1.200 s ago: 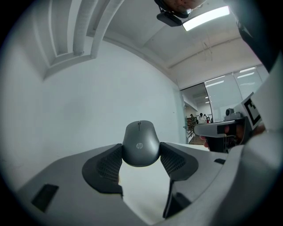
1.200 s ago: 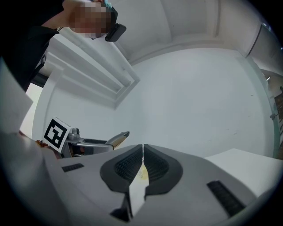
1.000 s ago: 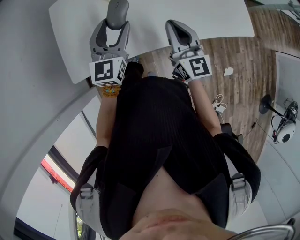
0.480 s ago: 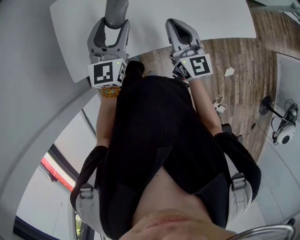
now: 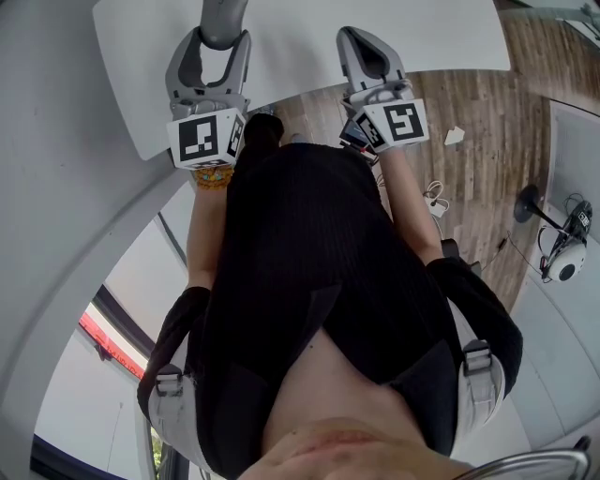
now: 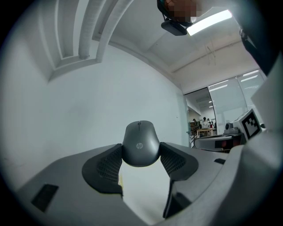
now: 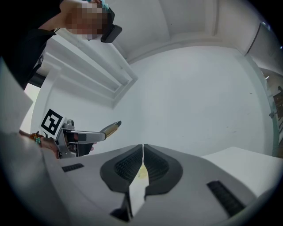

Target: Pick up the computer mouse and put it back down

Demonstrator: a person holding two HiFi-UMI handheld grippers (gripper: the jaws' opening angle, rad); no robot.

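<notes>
Left gripper (image 6: 140, 150) pinching grey mouse (image 6: 140, 133) — "hp" logo (image 6: 139, 145); right gripper (image 7: 143, 149) jaws pressed together.

left gripper (image 5: 217, 39) holds the grey mouse (image 5: 223, 17) over the white table (image 5: 450, 37).

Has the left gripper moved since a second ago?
No, hardly. In the head view the left gripper, shut on the computer mouse, drifts up-left only about as far as the white table's near corner does, so the camera shifted, not the gripper.
</notes>
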